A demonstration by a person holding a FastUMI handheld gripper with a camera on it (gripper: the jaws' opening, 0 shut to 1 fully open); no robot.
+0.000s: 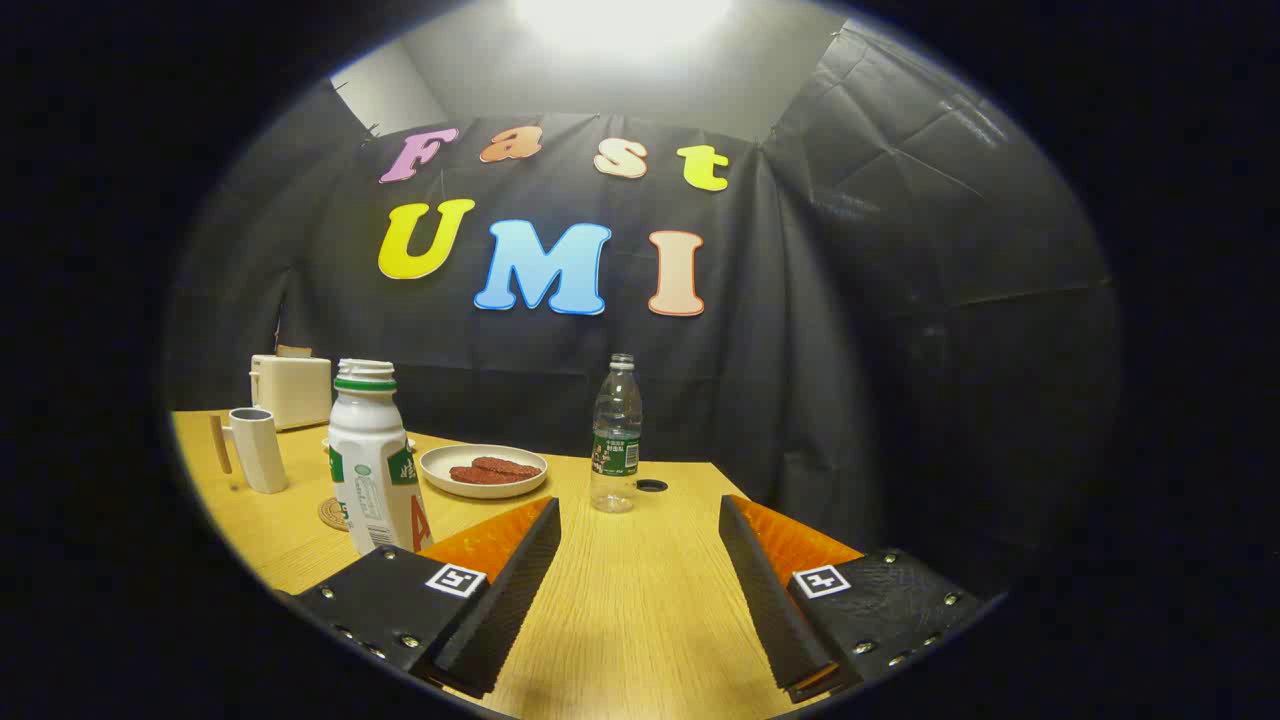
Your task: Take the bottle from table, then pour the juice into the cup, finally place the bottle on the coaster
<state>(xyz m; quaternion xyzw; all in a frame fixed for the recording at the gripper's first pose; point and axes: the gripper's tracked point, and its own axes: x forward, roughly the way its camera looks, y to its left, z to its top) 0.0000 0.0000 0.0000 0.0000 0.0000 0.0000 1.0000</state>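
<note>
The white bottle (371,460), uncapped, with a green neck ring, stands upright on the worktop (640,600) just beyond and outside the left finger, with nothing between the fingers. The gripper (640,530) is spread wide and holds nothing. Behind the bottle lies a woven coaster (333,514), half hidden, and further back a white cup (258,449) with a wooden handle. A plate (483,470) with two dark patties sits near the middle, and a clear water bottle (617,435), also uncapped, stands straight ahead of the fingers; a white toaster (291,389) is at the back.

The likely risks: the fingers point at the clear bottle, so the wrong one could be grasped, and the left finger could knock the open white bottle over in swinging towards it. Its label shows a large red "A"; other print is too small to read.
</note>
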